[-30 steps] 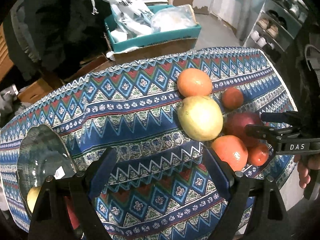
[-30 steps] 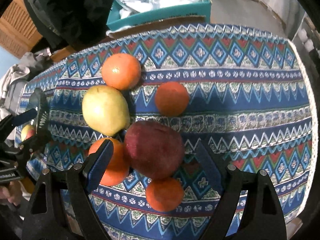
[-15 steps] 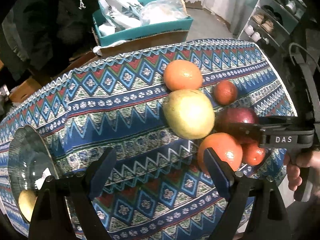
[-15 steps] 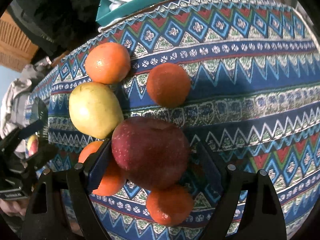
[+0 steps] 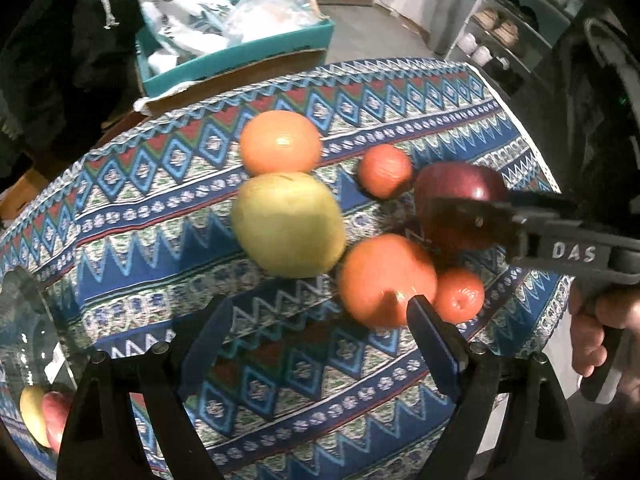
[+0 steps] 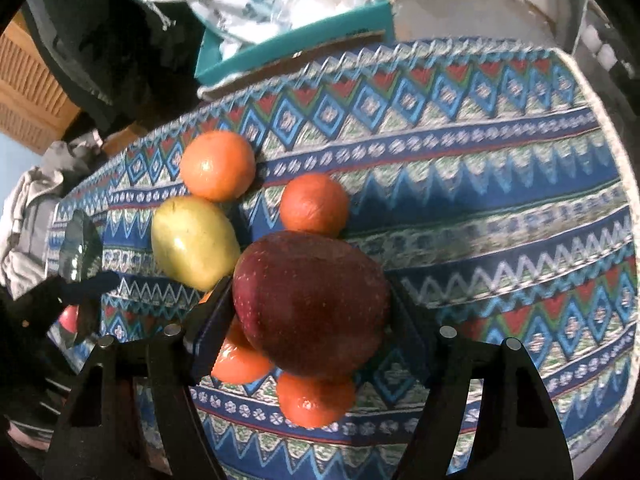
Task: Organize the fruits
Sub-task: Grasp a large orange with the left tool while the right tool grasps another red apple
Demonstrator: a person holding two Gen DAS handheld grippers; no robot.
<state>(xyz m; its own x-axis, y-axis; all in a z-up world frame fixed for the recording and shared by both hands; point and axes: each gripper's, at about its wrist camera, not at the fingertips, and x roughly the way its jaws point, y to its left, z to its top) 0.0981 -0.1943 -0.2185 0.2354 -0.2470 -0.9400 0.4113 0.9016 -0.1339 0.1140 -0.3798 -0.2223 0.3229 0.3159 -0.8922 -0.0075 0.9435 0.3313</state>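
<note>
A dark red apple [image 6: 312,304] sits between the pads of my right gripper [image 6: 308,320]. Its jaws are closing and both pads touch the apple's sides. In the left wrist view the same apple [image 5: 460,188] shows behind a black finger. Around it on the patterned cloth lie a yellow-green fruit [image 5: 288,224], a big orange [image 5: 280,142], a small orange [image 5: 384,170], another big orange [image 5: 384,280] and a small tangerine [image 5: 458,294]. My left gripper [image 5: 316,332] is open and empty, its right finger close to the near orange. A glass bowl [image 5: 16,288] at the left holds fruit.
A teal box [image 5: 240,52] full of plastic bags stands behind the table. Shelves with crockery [image 5: 520,20] are at the far right. The cloth-covered table [image 6: 520,200] ends close on the right. A person's hand [image 5: 600,328] grips the right gripper's handle.
The right gripper's jaws have narrowed onto the red apple, which now fills the gap. The left gripper has moved right toward the fruit group, and the bowl has slid to the view's left edge.
</note>
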